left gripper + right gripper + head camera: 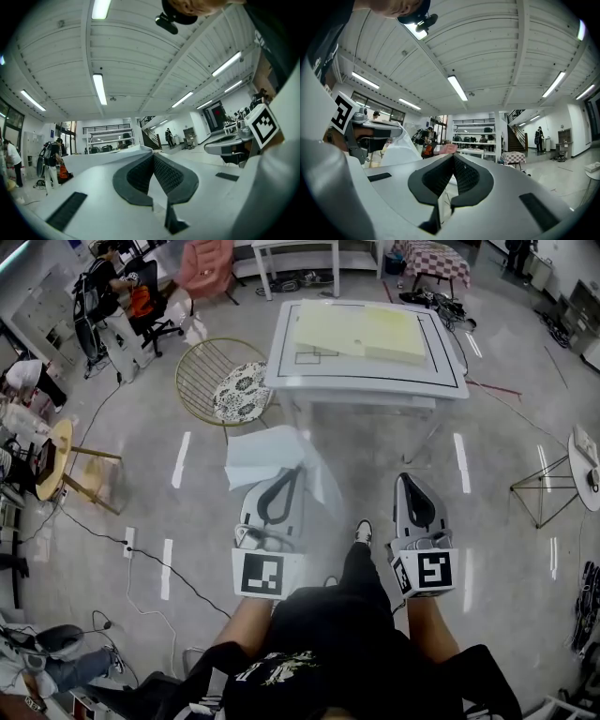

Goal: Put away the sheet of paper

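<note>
In the head view the person stands back from the white table [309,373], on its near side, with both tools held out low toward it. The left gripper [296,472] has its jaws closed on a corner of the sheet of paper [262,457], which hangs in the air short of the table's near edge and a little left of its near left corner, above the floor. The right gripper [406,480] is level with it, in front of the table's right half, jaws together with nothing in them. A pale yellow pad [361,331] lies on the tabletop, and a gold wire chair [202,371] stands just beside the table's left end. In the left gripper view the ribbed pads meet at their tips, and the white sheet [117,157] runs out leftward from the pinch, so the grip looks firm. In the right gripper view the pads are pressed against each other and empty; the sheet [401,145] shows at the left, draped below the other tool, with the table far ahead. So the paper is picked up and carried, but not yet put away; where it goes cannot be told, though the table seems the likely place, and the approach, the set-down and the release all remain.
</note>
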Demonstrator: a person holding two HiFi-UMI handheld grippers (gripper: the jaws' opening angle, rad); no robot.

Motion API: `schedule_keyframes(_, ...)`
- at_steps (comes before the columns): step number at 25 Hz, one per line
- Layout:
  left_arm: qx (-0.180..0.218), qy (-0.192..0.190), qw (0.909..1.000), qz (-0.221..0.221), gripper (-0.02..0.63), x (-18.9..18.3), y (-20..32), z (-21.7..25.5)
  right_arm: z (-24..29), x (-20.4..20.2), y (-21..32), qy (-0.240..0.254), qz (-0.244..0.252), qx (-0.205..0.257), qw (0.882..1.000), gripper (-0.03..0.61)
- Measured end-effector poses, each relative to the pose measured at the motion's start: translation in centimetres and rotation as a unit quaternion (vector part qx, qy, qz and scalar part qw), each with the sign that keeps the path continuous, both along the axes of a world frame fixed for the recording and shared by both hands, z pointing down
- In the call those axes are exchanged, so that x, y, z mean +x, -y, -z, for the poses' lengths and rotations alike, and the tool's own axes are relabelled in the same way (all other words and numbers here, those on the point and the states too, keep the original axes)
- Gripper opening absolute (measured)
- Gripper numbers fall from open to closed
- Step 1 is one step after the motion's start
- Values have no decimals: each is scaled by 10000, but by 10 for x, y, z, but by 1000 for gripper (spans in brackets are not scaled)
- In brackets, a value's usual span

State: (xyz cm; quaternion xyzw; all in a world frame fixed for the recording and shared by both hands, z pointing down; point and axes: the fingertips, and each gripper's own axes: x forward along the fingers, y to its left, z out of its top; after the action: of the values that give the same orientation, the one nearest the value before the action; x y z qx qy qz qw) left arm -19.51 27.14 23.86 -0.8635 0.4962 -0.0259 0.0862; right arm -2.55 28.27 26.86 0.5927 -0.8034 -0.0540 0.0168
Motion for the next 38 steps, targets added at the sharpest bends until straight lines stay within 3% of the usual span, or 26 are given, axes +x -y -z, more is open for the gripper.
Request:
schedule_keyframes(17,-97,0,9999,116,0,9,75,-1,-1,6,81,-14,160,-78,9998,-2)
schedule_keyframes(38,-145,-111,9998,80,0,79,183,7,0,70,193,-44,227,-204,9995,-2)
